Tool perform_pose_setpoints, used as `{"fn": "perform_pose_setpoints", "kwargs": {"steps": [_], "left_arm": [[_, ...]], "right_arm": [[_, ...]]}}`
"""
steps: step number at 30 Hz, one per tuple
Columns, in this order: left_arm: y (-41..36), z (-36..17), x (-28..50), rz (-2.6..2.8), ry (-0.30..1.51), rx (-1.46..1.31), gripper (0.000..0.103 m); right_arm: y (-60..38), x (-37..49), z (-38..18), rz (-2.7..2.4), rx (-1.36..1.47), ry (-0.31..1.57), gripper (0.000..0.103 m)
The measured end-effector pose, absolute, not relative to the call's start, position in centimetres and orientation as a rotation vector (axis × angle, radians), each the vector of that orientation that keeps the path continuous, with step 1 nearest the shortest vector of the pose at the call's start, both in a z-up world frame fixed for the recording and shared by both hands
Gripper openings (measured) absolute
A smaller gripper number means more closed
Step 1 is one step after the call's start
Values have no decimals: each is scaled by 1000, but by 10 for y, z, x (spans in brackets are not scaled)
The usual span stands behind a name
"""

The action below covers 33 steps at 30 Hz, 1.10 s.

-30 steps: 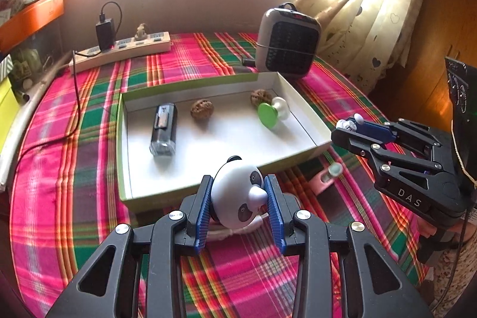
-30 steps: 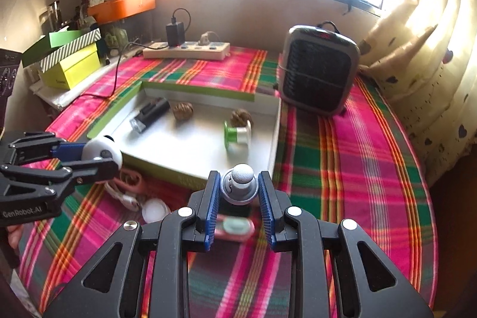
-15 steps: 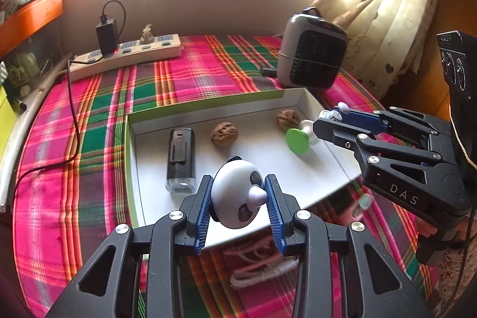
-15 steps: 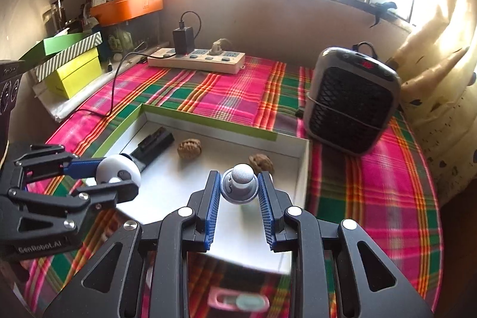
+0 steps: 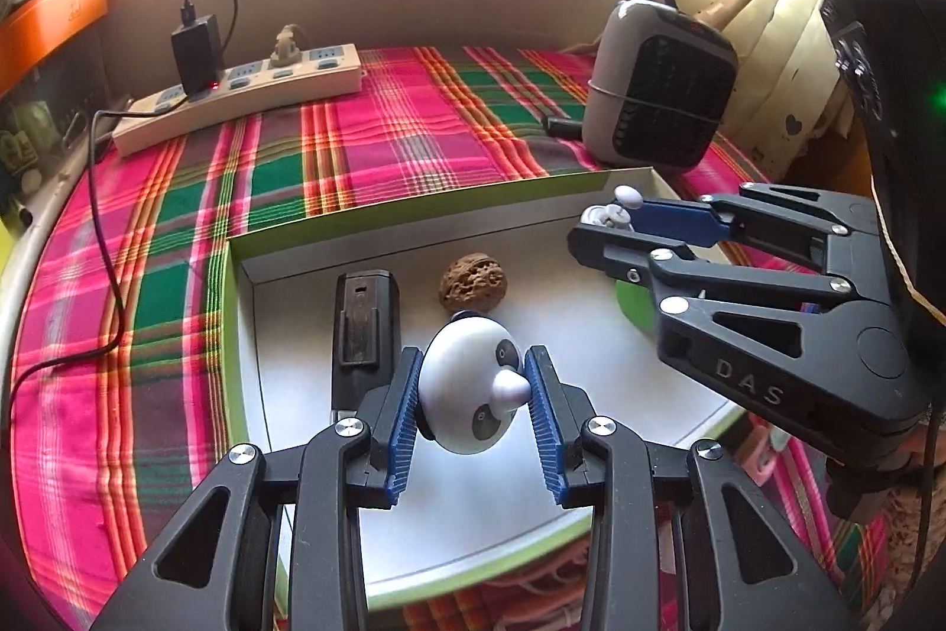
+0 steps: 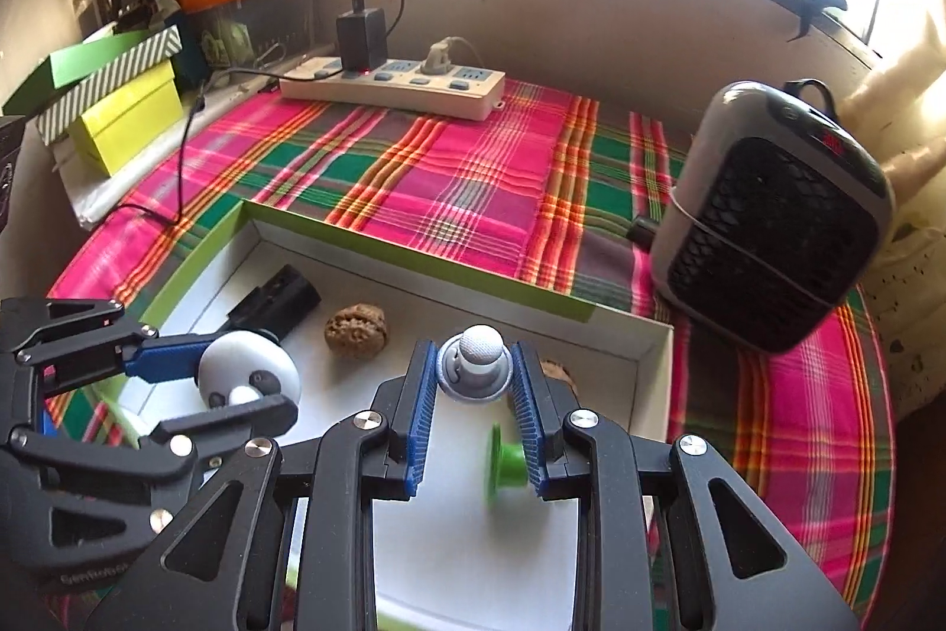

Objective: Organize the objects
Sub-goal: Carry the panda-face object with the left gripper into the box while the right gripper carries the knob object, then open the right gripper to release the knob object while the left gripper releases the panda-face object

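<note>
- Left gripper [image 5: 473,397], bottom centre of the left wrist view: pads clamped on a white panda ball [image 5: 467,385], jaws about half spread around it.
- Ball hangs above the white floor of the tray [image 5: 414,208], lower middle of frame, not touching the floor as far as can be told.
- Right gripper [image 6: 473,382], bottom centre of the right wrist view: jaws narrow, pinching a small grey knob [image 6: 476,362] with a round white tip.
- Knob is also over the tray, toward its right end, above a green spool [image 6: 502,459] lying on the tray floor.
- Already in the tray: black clip [image 5: 360,329] at left, one walnut [image 5: 473,282] mid-frame in the left view; a second walnut [image 6: 556,374] peeks out behind the right pad in the right view.
- Outside the tray on the plaid cloth [image 5: 384,128]: power strip [image 5: 236,93] upper left, small heater [image 5: 659,99] upper right. Neither looks like part of the sort.
- Step in hand, as judged: carry is finished for both items, drop-off into the tray pending.
- Next move calls for: lower each item close to a bare patch of floor, then open the jaws. Ball is round and likely rolls, so release low and clear of the clip and walnut.
- Right side: shift off the spool before release, otherwise the knob lands on it and may bounce out.
</note>
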<state>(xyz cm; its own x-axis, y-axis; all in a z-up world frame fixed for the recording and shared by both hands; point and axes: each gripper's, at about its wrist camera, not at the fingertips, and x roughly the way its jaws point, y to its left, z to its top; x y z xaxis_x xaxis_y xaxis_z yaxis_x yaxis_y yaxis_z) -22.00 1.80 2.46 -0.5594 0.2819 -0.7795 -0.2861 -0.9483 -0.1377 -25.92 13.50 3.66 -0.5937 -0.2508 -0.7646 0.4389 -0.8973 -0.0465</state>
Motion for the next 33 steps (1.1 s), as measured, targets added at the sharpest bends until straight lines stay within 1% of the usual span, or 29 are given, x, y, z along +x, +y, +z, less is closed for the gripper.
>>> {"fn": "perform_pose_setpoints", "kwargs": {"steps": [12,33], "left_arm": [[18,16,-230,2509,19,-1280,33],[21,15,-230,2508,36,-1281,33]], "right_arm": [[125,-279,20,-2442,1203,359,27],[118,-283,12,-2428,1231,384,27]]}}
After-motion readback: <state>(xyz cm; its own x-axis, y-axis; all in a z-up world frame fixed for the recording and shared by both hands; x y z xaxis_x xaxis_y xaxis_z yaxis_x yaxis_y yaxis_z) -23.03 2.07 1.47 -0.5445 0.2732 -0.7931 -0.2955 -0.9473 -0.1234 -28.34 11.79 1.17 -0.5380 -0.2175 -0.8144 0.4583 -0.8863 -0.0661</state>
